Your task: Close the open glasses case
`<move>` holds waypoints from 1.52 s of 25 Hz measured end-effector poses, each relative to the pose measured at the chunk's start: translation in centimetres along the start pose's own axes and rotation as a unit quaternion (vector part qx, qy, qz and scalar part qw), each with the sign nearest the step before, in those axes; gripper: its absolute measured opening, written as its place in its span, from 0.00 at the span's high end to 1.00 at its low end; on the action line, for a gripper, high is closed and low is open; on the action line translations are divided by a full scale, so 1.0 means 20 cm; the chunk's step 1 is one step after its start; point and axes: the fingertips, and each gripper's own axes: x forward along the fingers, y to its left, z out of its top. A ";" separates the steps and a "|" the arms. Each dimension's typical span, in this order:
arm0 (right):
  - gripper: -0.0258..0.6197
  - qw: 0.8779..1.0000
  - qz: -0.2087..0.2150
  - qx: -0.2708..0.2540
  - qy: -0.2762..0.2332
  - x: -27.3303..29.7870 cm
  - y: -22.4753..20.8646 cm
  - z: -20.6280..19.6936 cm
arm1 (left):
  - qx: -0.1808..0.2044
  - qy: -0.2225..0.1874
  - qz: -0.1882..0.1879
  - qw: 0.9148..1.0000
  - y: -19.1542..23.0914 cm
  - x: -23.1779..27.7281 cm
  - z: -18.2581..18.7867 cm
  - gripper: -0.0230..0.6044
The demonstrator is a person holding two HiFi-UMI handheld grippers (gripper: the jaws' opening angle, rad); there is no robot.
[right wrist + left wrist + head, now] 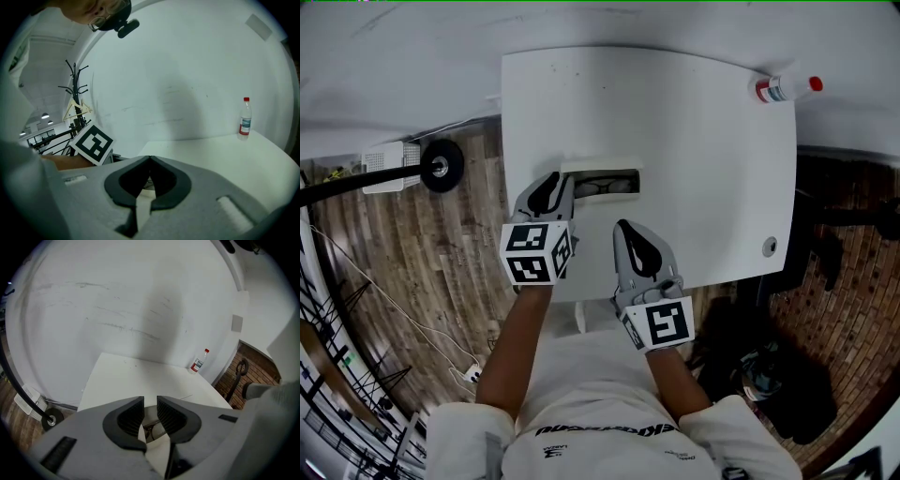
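An open cream glasses case [602, 181] lies on the white table [703, 169] with dark glasses inside; its lid [600, 165] stands along the far side. My left gripper [555, 189] is at the case's left end, its jaws a narrow gap apart and nothing between them. Through that gap the left gripper view shows the case [154, 430] just ahead of the left gripper [150, 411]. My right gripper [624, 227] hovers on the near side of the case with its tips touching. In its own view the right gripper [150, 161] is shut on nothing.
A plastic bottle with a red cap [783, 89] lies at the table's far right corner. A small round fitting [769, 247] sits near the right edge. Left of the table are a black wheel [441, 167] and a white box [389, 167] on the wooden floor.
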 end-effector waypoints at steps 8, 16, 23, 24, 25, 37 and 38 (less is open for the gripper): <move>0.96 1.000 -0.005 0.003 0.006 0.02 -0.04 -0.03 | -0.002 0.019 -0.001 1.000 0.04 0.08 -0.04 0.83; 0.96 1.000 -0.001 0.005 0.007 0.01 -0.03 -0.04 | -0.018 0.029 -0.019 0.999 0.07 0.11 -0.06 0.83; 0.96 1.000 -0.004 0.004 0.006 0.00 -0.03 -0.04 | -0.029 0.030 -0.031 0.999 0.07 0.11 -0.07 0.84; 0.96 1.000 -0.004 0.005 0.007 0.00 -0.03 -0.04 | -0.028 0.030 -0.031 0.999 0.06 0.11 -0.07 0.84; 0.96 1.000 -0.005 0.005 0.006 -0.01 -0.04 -0.04 | -0.027 0.030 -0.030 0.999 0.06 0.11 -0.07 0.84; 0.96 1.000 -0.009 -0.001 0.011 -0.02 -0.04 -0.07 | -0.026 0.024 -0.028 0.999 0.05 0.10 -0.08 0.85; 0.96 1.000 -0.009 -0.001 0.012 -0.02 -0.04 -0.07 | -0.024 0.023 -0.029 0.999 0.05 0.10 -0.09 0.85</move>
